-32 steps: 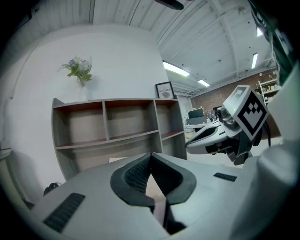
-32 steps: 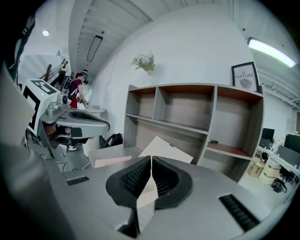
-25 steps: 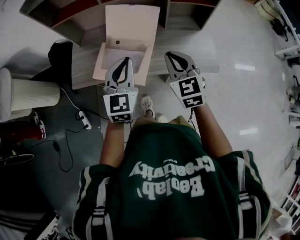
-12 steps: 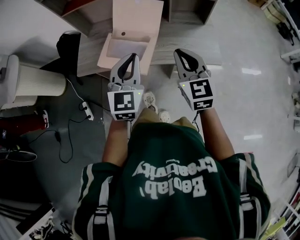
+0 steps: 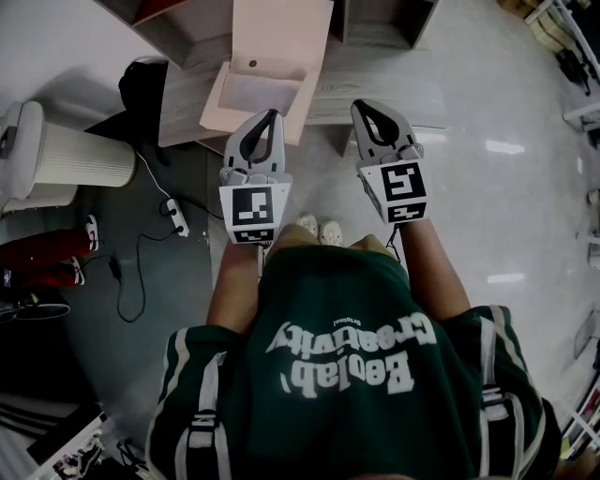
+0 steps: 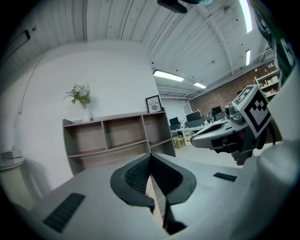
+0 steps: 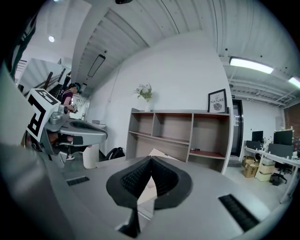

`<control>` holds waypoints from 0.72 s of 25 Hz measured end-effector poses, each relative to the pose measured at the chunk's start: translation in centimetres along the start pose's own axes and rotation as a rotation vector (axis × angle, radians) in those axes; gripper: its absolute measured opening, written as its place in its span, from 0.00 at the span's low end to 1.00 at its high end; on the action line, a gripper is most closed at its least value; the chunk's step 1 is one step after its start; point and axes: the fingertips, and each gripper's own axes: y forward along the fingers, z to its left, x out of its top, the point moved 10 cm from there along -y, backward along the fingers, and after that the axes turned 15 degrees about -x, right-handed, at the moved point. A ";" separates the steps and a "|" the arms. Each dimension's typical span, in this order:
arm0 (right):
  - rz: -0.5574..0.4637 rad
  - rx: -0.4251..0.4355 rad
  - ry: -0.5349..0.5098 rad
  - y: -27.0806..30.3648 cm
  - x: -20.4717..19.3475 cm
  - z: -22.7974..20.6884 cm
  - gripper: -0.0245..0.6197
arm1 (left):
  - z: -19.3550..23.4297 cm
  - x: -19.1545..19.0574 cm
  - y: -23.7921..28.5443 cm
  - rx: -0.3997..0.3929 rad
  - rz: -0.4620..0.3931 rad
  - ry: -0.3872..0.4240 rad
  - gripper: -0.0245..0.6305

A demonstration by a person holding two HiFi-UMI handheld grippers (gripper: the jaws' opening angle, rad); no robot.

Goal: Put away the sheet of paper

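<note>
A grey wooden table (image 5: 375,86) stands against a low shelf unit (image 5: 375,19) on a pale, shiny floor.

In the head view a pale pink box (image 5: 234,105) lies open on the table, its lid leaning up against the shelf unit. A whitish sheet of paper (image 5: 267,92) lies flat inside it. The left gripper (image 5: 272,114) and right gripper (image 5: 361,105) are held side by side at the near edge of the table, short of the box and touching nothing. A white bin (image 5: 84,155) and a black bag (image 5: 141,84) sit to the left.

In the left gripper view the jaws meet at their tips with nothing between them. Past them are the shelf unit and a vase of flowers (image 6: 80,96) on top of it.

In the right gripper view the jaws are likewise pressed together and empty. The box lid shows just above them.

The sheet already lies in the box, with the lid up. That fits paper stowed there and the grippers drawn back, and it also fits paper waiting to go elsewhere. Either way, I judge that care here means keeping both grippers level, apart from each other, and clear of the raised lid. A knock could tip the lid or slide the light box.
</note>
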 end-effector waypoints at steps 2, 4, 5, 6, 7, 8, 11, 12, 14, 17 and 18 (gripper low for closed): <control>0.002 -0.008 0.000 0.0 0.2 0.0 0.09 | 0.0 0.1 0.0 -0.005 0.001 0.002 0.07; 0.000 -0.010 0.002 -0.2 0.4 0.1 0.09 | -0.1 0.4 -0.2 -0.008 -0.004 0.001 0.07; -0.002 -0.010 0.003 -0.3 0.5 0.2 0.09 | -0.1 0.4 -0.4 -0.008 -0.008 0.002 0.07; -0.005 -0.010 0.003 -0.3 0.5 0.3 0.09 | -0.1 0.4 -0.5 -0.006 -0.009 0.005 0.07; -0.008 -0.011 0.003 -0.3 0.5 0.4 0.09 | 0.0 0.3 -0.5 -0.004 -0.008 0.006 0.07; -0.010 -0.010 0.003 -0.3 0.5 0.5 0.09 | 0.0 0.2 -0.5 -0.003 -0.005 0.004 0.07; -0.017 -0.006 -0.010 -0.4 0.5 0.8 0.09 | 0.0 0.0 -0.8 0.000 -0.001 -0.001 0.07; -0.019 -0.006 -0.013 -0.6 0.5 0.9 0.09 | 0.0 0.0 -0.9 0.001 -0.002 0.000 0.07; -0.022 -0.008 -0.010 -0.8 0.5 0.9 0.09 | 0.1 0.0 -1.1 0.001 -0.004 0.002 0.07; -0.022 -0.006 -0.010 -0.8 0.6 1.2 0.09 | 0.3 -0.1 -1.2 0.004 -0.006 0.000 0.07; -0.022 -0.006 -0.011 -0.9 0.5 1.3 0.09 | 0.3 -0.1 -1.3 0.004 -0.006 0.000 0.07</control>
